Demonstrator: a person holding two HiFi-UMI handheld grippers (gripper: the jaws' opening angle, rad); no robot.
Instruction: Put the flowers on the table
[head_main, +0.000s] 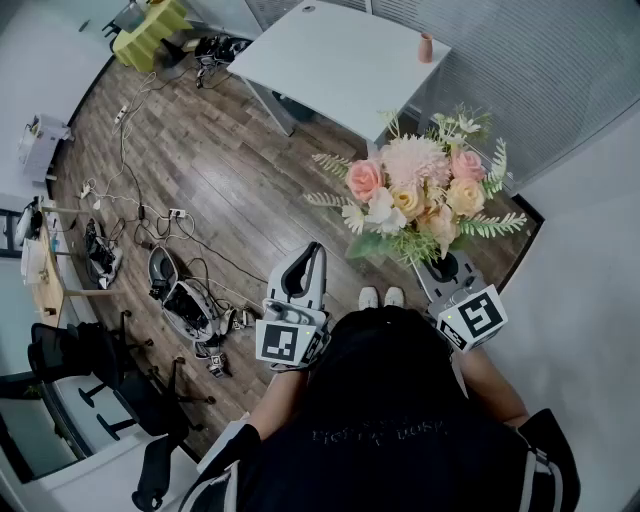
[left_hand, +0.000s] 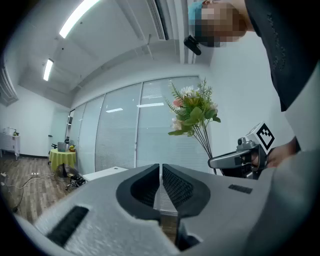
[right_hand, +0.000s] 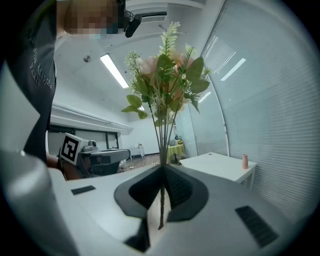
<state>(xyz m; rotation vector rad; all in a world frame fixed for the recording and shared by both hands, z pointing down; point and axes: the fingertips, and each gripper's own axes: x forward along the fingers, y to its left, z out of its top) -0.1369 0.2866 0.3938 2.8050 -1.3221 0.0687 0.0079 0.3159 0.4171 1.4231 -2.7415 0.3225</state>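
A bouquet of pink, peach and white flowers (head_main: 420, 195) with green leaves stands upright above my right gripper (head_main: 443, 266), which is shut on its thin stems (right_hand: 162, 145). In the right gripper view the blooms (right_hand: 165, 75) rise straight over the jaws. My left gripper (head_main: 310, 262) hangs beside it, shut with nothing between its jaws. From the left gripper view the bouquet (left_hand: 194, 111) and the right gripper (left_hand: 240, 159) show at the right. The white table (head_main: 340, 55) lies ahead across the floor, with a small pink vase (head_main: 426, 47) at its far right corner.
Cables, power strips and gear (head_main: 190, 300) litter the wooden floor at the left. A glass wall with blinds (head_main: 540, 70) runs behind the table. Black office chairs (head_main: 90, 365) stand at the lower left. A green-clothed table (head_main: 150, 30) is far back.
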